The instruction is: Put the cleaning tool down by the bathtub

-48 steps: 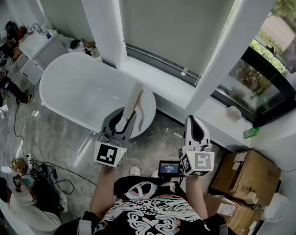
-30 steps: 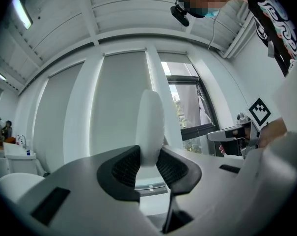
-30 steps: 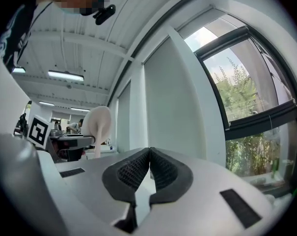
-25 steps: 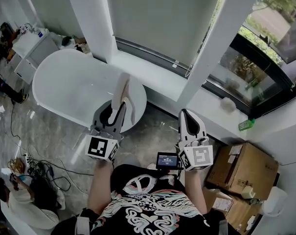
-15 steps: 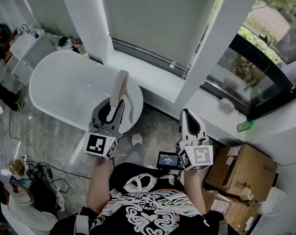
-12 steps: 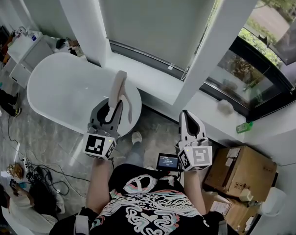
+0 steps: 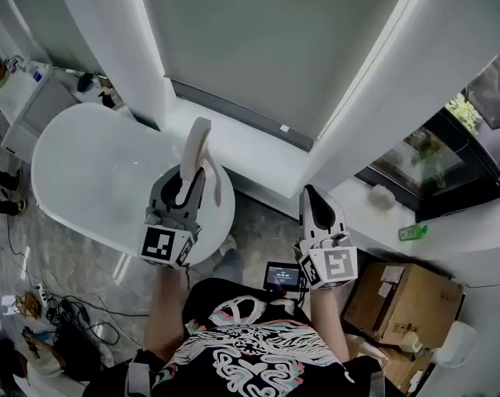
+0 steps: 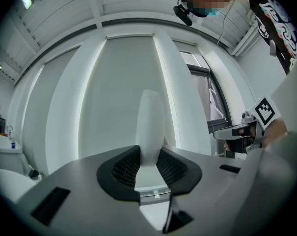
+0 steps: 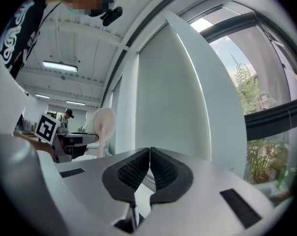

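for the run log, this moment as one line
left tool: shut on white scrubber, over bathtub end | right tool: shut, empty | step: not set down

- The left gripper with the cleaning tool is moving further over the end of the bathtub; earlier its marker cube was showing over the floor.
- The head view is coming nearer to the window, and the blind is filling more of it.
- The cardboard box is sliding toward the lower right corner.

The cleaning tool has its lower end hidden inside the left tongs, which also cover the near rim of the bathtub.
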`<action>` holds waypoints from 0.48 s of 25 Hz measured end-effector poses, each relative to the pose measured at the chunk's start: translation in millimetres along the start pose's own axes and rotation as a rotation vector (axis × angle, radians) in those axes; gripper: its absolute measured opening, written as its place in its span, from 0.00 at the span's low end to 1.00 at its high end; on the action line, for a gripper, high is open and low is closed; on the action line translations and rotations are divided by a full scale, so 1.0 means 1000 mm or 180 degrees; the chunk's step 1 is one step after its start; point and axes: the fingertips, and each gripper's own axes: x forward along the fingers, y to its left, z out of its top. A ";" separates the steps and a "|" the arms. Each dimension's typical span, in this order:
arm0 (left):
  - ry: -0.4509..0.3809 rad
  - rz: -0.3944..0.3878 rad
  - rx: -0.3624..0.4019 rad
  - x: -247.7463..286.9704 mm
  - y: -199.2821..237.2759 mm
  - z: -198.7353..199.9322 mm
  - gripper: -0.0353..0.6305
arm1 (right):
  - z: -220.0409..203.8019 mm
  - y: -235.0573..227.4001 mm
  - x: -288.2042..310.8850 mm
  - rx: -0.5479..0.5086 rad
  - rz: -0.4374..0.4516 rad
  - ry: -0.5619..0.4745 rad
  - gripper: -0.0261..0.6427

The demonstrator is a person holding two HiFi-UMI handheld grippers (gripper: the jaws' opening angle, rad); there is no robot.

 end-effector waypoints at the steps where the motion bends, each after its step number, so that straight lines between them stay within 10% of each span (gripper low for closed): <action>1: 0.0003 -0.0008 0.0003 0.012 0.012 -0.002 0.21 | 0.001 -0.003 0.016 0.0001 0.0015 -0.0015 0.08; 12: -0.0100 -0.0081 -0.0144 0.107 0.111 -0.023 0.21 | -0.017 -0.022 0.153 -0.0056 0.0028 0.0211 0.08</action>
